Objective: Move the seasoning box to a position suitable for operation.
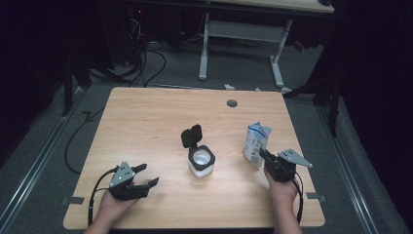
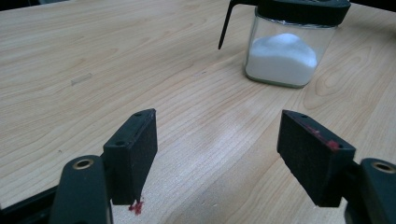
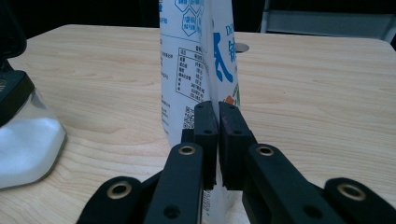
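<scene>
Left gripper (image 1: 146, 176) jaws apart; right gripper (image 1: 263, 154) jaws pinched

White-legged desk (image 1: 241, 29) beyond wooden table (image 1: 146, 117)

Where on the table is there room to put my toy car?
The far half of the table, behind the open glass jar, is bare up to the round hole. The strip between the left gripper and the jar is free too. It is crowded between the jar and the bag that the right gripper pinches.

open tabletop left (image 1: 146, 122), jar (image 1: 200, 163) mid-table, pouch (image 1: 255, 141) right
</scene>
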`<action>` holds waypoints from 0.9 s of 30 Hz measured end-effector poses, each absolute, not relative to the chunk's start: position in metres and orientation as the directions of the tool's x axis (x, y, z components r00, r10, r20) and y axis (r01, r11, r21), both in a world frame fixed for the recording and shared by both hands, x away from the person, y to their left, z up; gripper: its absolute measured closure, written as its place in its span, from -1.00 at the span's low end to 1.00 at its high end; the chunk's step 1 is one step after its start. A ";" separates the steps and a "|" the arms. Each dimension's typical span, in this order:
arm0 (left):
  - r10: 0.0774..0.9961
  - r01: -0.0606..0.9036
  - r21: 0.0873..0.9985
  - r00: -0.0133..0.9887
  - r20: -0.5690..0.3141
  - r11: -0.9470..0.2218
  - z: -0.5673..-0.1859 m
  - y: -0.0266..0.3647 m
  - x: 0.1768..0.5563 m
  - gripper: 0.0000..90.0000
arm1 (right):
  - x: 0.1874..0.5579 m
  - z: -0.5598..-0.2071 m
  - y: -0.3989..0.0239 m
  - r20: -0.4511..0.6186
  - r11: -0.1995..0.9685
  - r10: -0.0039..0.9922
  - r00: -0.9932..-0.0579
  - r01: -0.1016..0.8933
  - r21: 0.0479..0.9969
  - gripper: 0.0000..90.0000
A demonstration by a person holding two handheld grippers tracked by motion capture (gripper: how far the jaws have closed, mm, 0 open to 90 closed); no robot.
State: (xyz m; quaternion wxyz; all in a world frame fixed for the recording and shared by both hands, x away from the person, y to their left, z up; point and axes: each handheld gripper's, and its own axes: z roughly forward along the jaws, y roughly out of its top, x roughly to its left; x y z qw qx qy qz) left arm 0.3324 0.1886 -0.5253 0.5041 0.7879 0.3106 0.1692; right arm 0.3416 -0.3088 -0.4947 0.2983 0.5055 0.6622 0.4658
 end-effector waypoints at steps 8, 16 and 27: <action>0.659 0.320 0.899 0.751 -0.048 -0.299 -0.525 0.188 0.332 -0.35 | 0.339 -0.497 -0.309 0.079 0.052 0.947 -0.310 0.392 0.919 0.91; 0.658 0.321 0.897 0.752 -0.047 -0.303 -0.526 0.188 0.332 -0.35 | 0.337 -0.497 -0.310 0.085 0.045 0.949 -0.304 0.396 0.917 0.75; 0.659 0.322 0.897 0.751 -0.047 -0.303 -0.526 0.188 0.333 -0.35 | 0.337 -0.496 -0.308 0.080 0.051 0.951 -0.297 0.408 0.911 0.50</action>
